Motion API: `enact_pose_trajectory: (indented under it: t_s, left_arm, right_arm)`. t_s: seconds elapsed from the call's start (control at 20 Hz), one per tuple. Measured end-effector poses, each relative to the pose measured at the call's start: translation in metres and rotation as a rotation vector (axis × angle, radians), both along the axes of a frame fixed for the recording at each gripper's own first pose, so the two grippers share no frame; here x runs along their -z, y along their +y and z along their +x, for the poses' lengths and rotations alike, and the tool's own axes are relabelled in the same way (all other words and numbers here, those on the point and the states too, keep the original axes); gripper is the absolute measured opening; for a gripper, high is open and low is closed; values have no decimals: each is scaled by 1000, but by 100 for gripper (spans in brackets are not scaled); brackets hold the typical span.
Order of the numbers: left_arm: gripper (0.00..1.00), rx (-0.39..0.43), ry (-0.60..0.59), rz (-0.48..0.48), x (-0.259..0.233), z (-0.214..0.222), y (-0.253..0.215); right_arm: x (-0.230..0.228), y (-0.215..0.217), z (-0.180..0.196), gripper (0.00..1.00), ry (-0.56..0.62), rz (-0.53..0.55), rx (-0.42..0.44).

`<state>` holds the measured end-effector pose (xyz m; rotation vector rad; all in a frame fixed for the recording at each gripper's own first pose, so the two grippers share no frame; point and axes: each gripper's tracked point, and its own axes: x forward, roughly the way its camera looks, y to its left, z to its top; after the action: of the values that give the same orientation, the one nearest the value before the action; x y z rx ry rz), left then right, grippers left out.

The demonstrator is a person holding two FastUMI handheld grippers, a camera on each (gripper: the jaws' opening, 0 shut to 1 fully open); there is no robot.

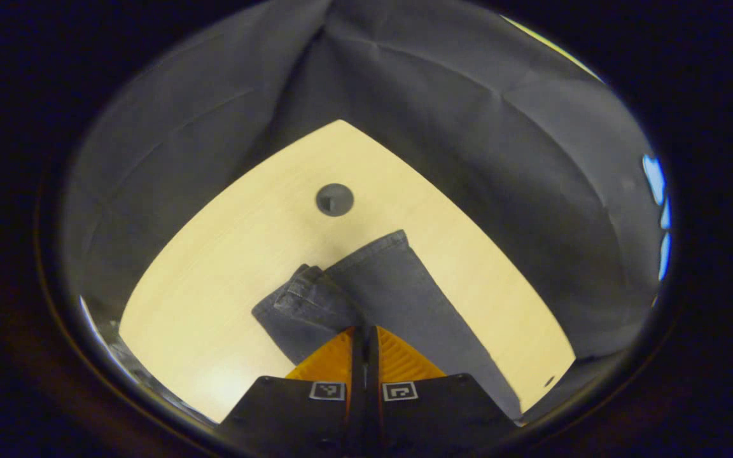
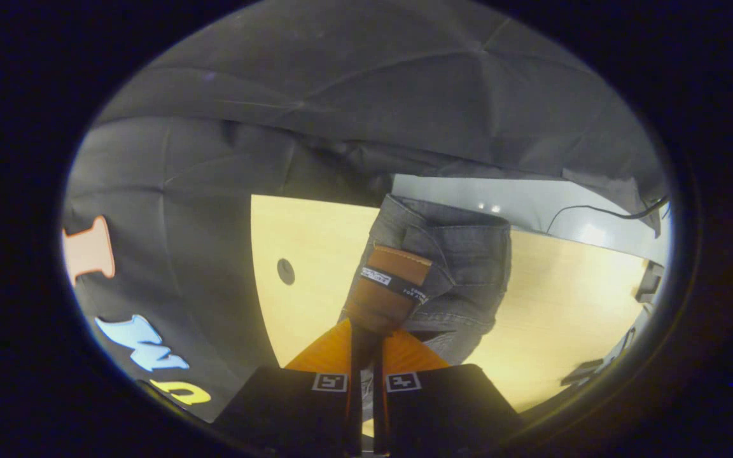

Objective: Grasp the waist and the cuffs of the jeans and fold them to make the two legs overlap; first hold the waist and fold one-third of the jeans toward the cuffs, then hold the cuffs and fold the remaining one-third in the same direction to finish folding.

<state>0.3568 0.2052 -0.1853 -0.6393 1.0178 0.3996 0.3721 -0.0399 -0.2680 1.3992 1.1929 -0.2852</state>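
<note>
Dark grey jeans lie on a light wooden table (image 1: 214, 273). In the left gripper view the two legs (image 1: 404, 299) run away from me; one cuff (image 1: 376, 245) lies flat and the other cuff (image 1: 303, 286) is bunched beside it. My left gripper (image 1: 364, 332) is shut on the leg fabric near the cuffs. In the right gripper view the waist (image 2: 462, 254), with its brown leather patch (image 2: 389, 286), stands raised off the table. My right gripper (image 2: 366, 337) is shut on the waistband just under the patch.
A round grey grommet (image 1: 335, 199) (image 2: 286, 271) is set in the tabletop beyond the cuffs. Behind the table in the right gripper view are a white surface (image 2: 532, 207) and a black cable (image 2: 595, 210). Black cloth walls surround the table.
</note>
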Motion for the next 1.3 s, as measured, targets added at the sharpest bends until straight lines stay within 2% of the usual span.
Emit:
enact_pose_trajectory:
  t_s: [0.25, 0.3, 0.35, 0.4, 0.45, 0.55, 0.6, 0.75, 0.85, 0.95, 1.1, 1.3]
  left_arm:
    - [7, 110, 40, 91, 6, 14, -20]
    - [13, 143, 67, 169, 1, 12, -14]
    - [27, 152, 82, 282, -8, 12, 1]
    - [62, 167, 65, 360, -21, 15, 11]
    - [97, 165, 14, 375, -35, 22, 15]
    - [95, 116, -72, 349, -58, 29, 21]
    - [93, 90, -108, 313, -57, 26, 24]
    - [93, -28, -241, 135, -81, 25, 29]
    - [93, -115, -267, 47, -82, 24, 29]
    - [92, -160, -276, -3, -71, 16, 32]
    - [91, -208, -252, -28, -52, -14, 38]
    - [94, -316, -301, -151, -42, -75, 51]
  right_arm:
    - [20, 10, 29, 7, -1, -38, -30]
    - [24, 11, 34, 7, -18, -47, -25]
    - [23, 12, 38, 10, -48, -43, -30]
    - [18, 9, 47, 15, -123, -47, -20]
    - [12, 6, 53, 43, -185, -70, -7]
    - [-1, -18, 62, 100, -264, -129, 22]
    - [-7, -26, 57, 95, -262, -145, 33]
    - [-4, -39, 31, 95, -233, -129, 22]
    - [7, -45, 3, 95, -196, -121, 15]
    - [16, -45, -25, 95, -166, -114, 7]
    - [37, -40, -65, 95, -107, -88, -17]
    - [47, -17, -73, 96, -61, -20, 0]
